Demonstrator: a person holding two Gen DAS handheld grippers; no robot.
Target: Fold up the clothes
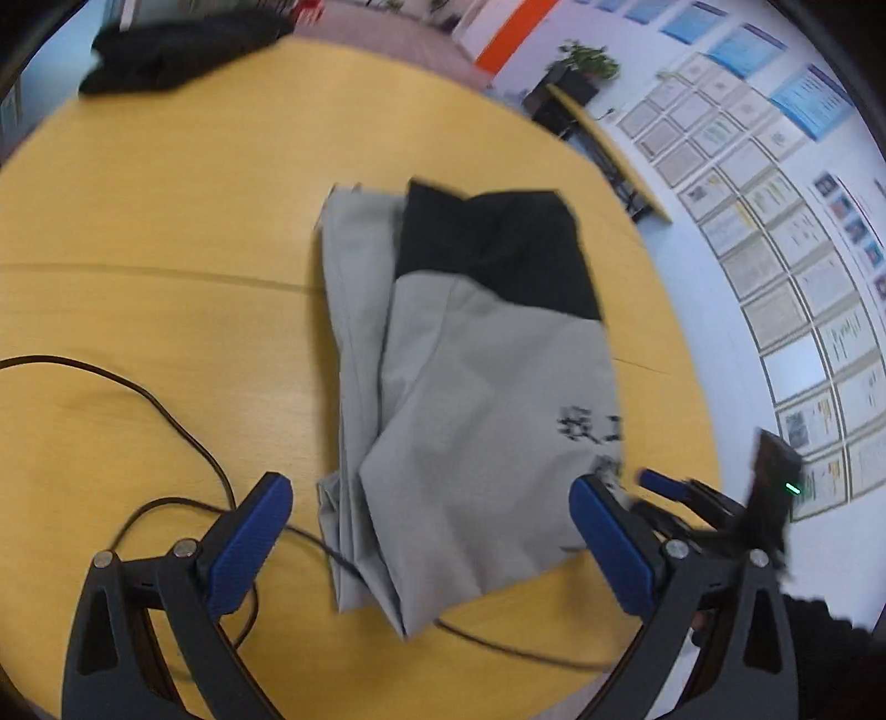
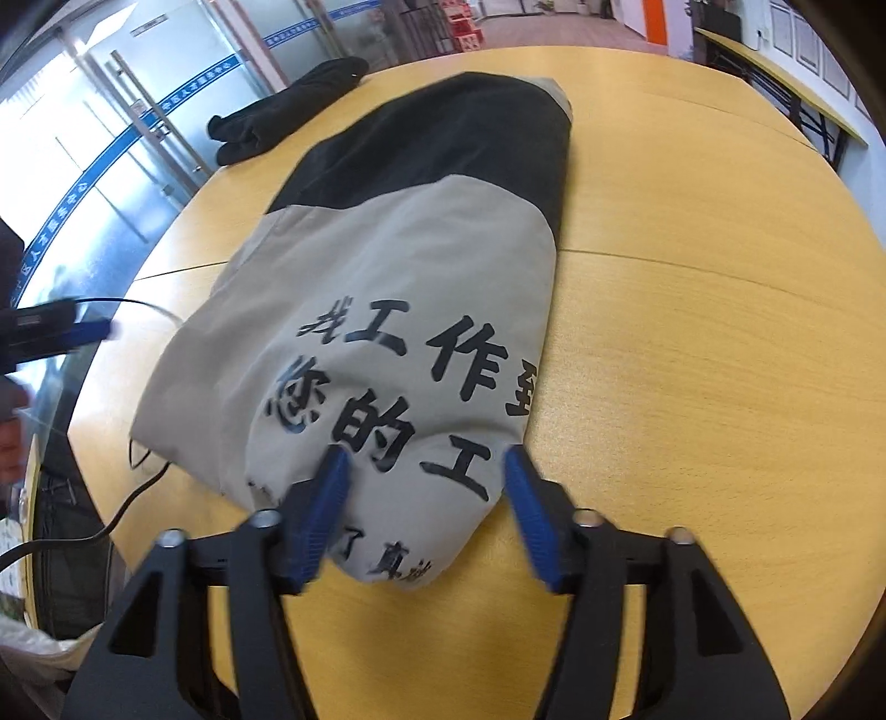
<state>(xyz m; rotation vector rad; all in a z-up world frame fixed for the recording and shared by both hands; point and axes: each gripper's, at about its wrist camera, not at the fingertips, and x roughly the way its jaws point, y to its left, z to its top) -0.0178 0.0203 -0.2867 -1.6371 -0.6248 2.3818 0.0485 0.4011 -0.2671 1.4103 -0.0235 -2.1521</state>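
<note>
A grey and black garment point(image 1: 470, 387) with black printed characters lies folded lengthwise on the round yellow wooden table point(image 1: 166, 221). My left gripper point(image 1: 432, 531) is open, its blue fingers either side of the garment's near end, above it. My right gripper point(image 2: 426, 498) is open with its fingers straddling the printed near corner of the garment point(image 2: 387, 310); the cloth bulges between them. The right gripper also shows in the left wrist view point(image 1: 692, 498) at the garment's right edge. The left gripper's blue finger point(image 2: 83, 332) shows at the left of the right wrist view.
A black folded garment point(image 1: 177, 50) lies at the table's far edge, also in the right wrist view point(image 2: 282, 111). A black cable point(image 1: 166, 410) runs across the table and under the grey garment. A wall of framed papers point(image 1: 775, 221) and a desk stand beyond the table.
</note>
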